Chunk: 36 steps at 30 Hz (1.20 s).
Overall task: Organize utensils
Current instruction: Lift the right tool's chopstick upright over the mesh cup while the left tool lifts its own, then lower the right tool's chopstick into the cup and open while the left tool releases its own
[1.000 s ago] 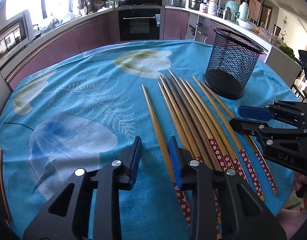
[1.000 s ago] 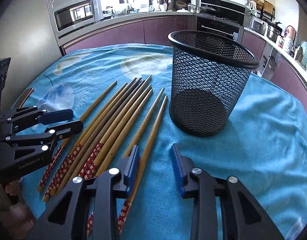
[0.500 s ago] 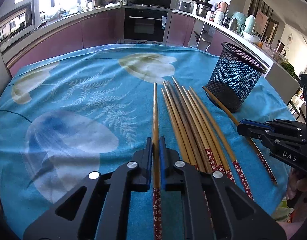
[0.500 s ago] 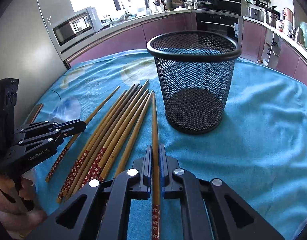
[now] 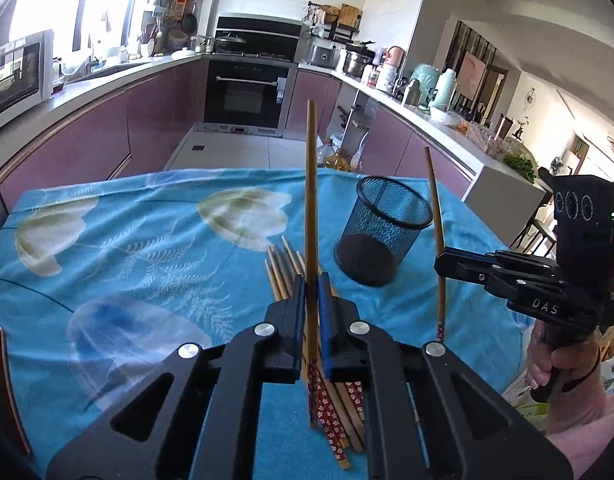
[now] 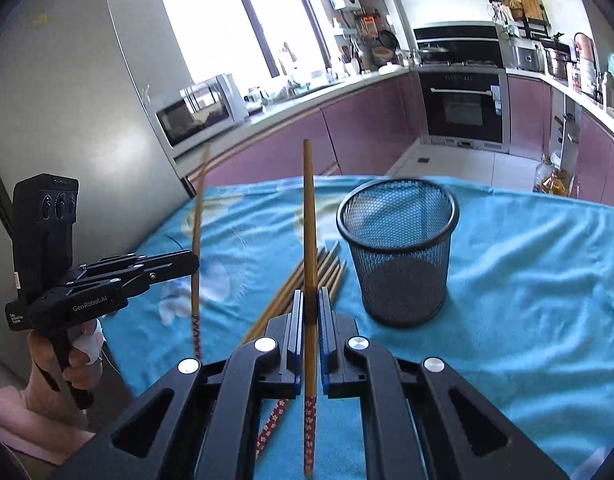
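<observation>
My left gripper (image 5: 311,284) is shut on one wooden chopstick (image 5: 311,200) with a red flowered end, held upright above the table. My right gripper (image 6: 310,300) is shut on another such chopstick (image 6: 309,220), also upright. Each gripper shows in the other's view: the right gripper (image 5: 443,260) with its chopstick (image 5: 437,216), the left gripper (image 6: 191,258) with its chopstick (image 6: 197,240). Several more chopsticks (image 5: 283,268) lie in a row on the cloth below. An empty black mesh cup (image 6: 399,252) stands on the table, to the right of the row; it also shows in the left wrist view (image 5: 383,232).
The table wears a blue cloth (image 5: 147,248) with leaf and flower prints. A kitchen counter, a microwave (image 6: 199,112) and an oven (image 5: 247,96) stand beyond the table's far edge. A brown object (image 5: 3,380) sits at the table's left edge.
Both grippers have lifted off the cloth, each with its chopstick, and tilted the chopsticks up to vertical. The other chopsticks and the mesh cup have stayed in place.
</observation>
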Motion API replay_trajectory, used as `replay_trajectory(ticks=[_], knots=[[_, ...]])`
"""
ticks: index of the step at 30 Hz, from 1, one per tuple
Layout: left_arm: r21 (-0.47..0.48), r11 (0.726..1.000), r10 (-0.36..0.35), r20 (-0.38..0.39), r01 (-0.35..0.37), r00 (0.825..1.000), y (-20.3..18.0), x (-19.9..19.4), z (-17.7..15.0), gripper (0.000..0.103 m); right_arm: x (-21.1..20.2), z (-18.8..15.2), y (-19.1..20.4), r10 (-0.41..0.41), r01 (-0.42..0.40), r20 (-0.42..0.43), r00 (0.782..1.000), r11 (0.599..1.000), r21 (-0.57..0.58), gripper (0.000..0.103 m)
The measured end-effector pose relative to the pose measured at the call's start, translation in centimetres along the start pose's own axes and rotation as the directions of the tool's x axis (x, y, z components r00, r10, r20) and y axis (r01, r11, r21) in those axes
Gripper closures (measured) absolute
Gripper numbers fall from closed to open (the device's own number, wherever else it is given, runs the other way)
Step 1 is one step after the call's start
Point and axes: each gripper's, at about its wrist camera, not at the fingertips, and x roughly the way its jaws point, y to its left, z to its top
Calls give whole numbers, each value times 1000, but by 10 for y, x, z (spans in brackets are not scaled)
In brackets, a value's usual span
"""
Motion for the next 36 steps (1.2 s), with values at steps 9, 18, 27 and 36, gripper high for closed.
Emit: replay_trajectory(ticks=[9, 18, 27, 36], knots=[[10, 997, -80, 125, 79, 989, -22, -34, 47, 96, -30, 38, -8, 33, -29, 122, 992, 999, -37, 97], [42, 989, -150, 210, 144, 966, -51, -29, 103, 96, -49, 87, -19, 9, 2, 223, 975, 999, -50, 97], [101, 986, -147, 145, 133, 978, -79, 15, 130, 96, -38, 111, -43, -65, 73, 232, 971, 997, -26, 97], [112, 986, -124, -34, 127, 992, -73, 91, 107, 96, 22, 90, -62, -82, 82, -4, 997, 996, -23, 97]])
